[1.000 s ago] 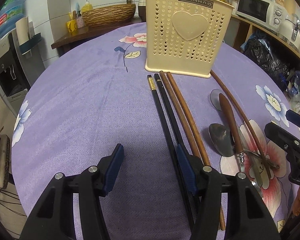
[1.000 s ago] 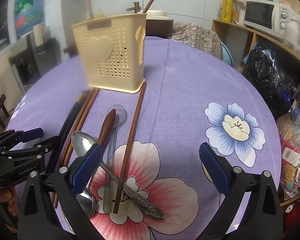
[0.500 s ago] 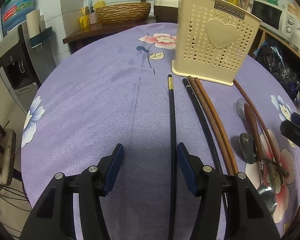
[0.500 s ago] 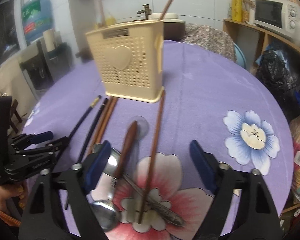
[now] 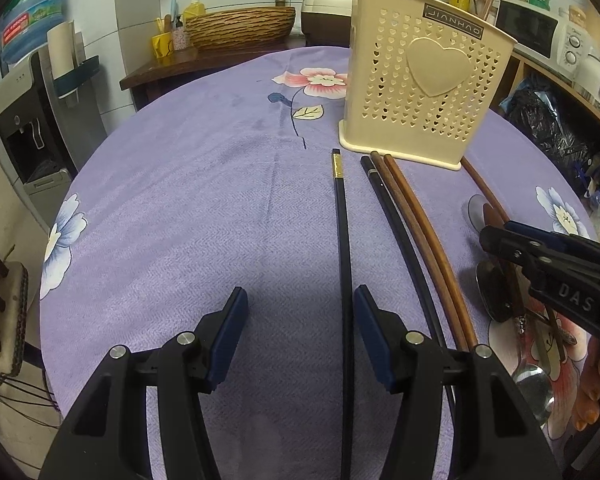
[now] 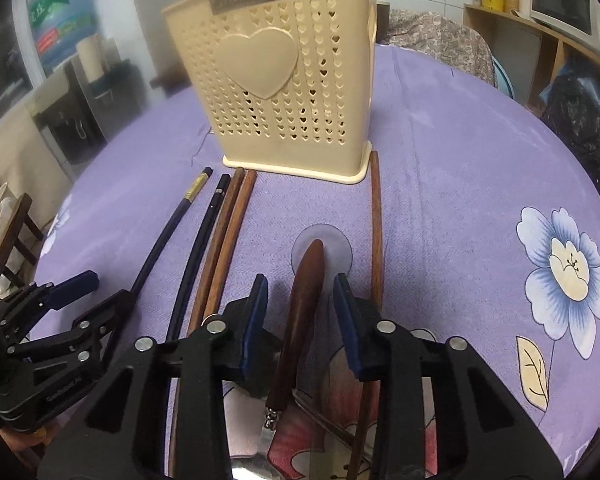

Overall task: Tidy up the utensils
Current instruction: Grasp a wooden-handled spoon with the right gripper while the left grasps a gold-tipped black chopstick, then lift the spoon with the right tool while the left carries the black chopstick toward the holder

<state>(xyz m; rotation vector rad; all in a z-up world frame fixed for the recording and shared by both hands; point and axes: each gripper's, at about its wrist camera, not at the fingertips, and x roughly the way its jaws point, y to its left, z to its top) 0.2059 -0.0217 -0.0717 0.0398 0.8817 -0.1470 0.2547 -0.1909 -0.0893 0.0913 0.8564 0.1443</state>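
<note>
Utensils lie in a loose fan on the round desk [image 5: 172, 208], which is covered by a purple cloth printed with flowers, all pointing toward a cream plastic utensil holder [image 5: 424, 92] perforated with small hearts and bearing one large raised heart on its face. Nearest the left side is a black chopstick with a gold band near its tip [image 5: 342, 240]; a second black chopstick [image 5: 396, 216] lies beside it, then a pair of reddish-brown wooden chopsticks [image 5: 424, 224] touching each other along their length. A single brown wooden chopstick [image 6: 376, 224] lies apart on the other side, its far end just beside the holder's base. Between them a spoon with a dark brown wooden handle [image 6: 306, 292] rests across a clear plastic spoon [image 6: 340, 248], with metal spoons partly hidden underneath. The left gripper [image 5: 298, 320] holds its jaws spread, the gold-banded chopstick lying between them close to the right-hand pad, not pinched. The right gripper [image 6: 300, 304] has just been closing its jaws; they straddle the wooden spoon handle with a gap on each side, not pressing it.
</note>
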